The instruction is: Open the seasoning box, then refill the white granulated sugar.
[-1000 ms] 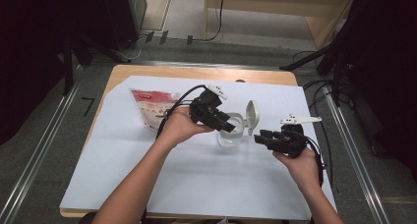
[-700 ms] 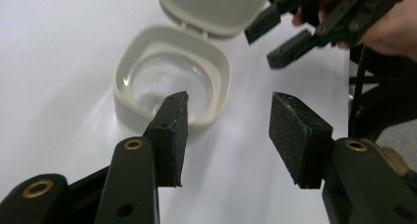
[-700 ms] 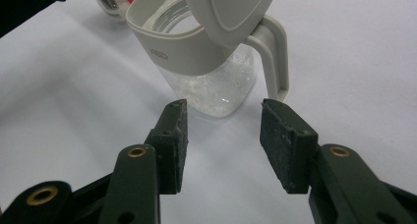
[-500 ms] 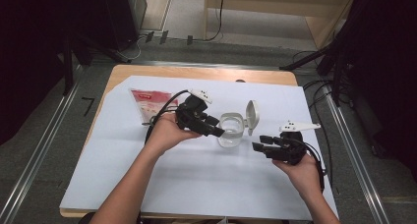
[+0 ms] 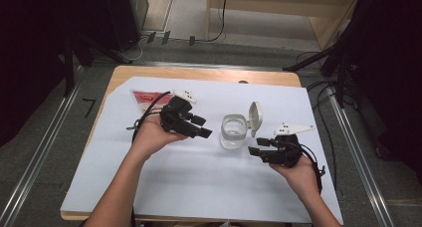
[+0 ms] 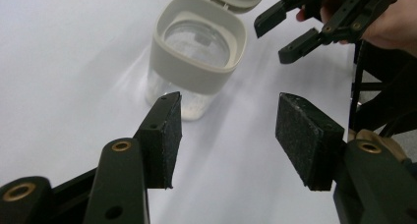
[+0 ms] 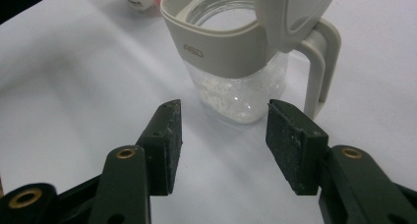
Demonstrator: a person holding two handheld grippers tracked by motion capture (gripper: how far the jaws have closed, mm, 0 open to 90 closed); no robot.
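A clear jar [image 5: 233, 131] with a grey collar stands on the white sheet, its hinged lid [image 5: 255, 116] flipped up and a little white powder at the bottom. My left gripper [image 5: 205, 129] hovers just left of it, open; its jaws have just been opening with nothing between them. In the left gripper view the jar [image 6: 196, 62] lies beyond the open left gripper [image 6: 226, 130]. My right gripper [image 5: 254, 147] is at the jar's lower right, also just opening and empty. In the right gripper view the jar [image 7: 231, 52] stands close ahead of the right gripper [image 7: 221, 135].
A red and white packet [image 5: 147, 98] lies at the sheet's back left, behind my left hand. The white sheet [image 5: 199, 187] covers the wooden table [image 5: 209, 73]. The other hand's gripper [image 6: 314, 22] shows beyond the jar in the left gripper view.
My left gripper has drawn back to the left, away from the jar's mouth. The right gripper has stayed beside the jar, its jaws a little wider.
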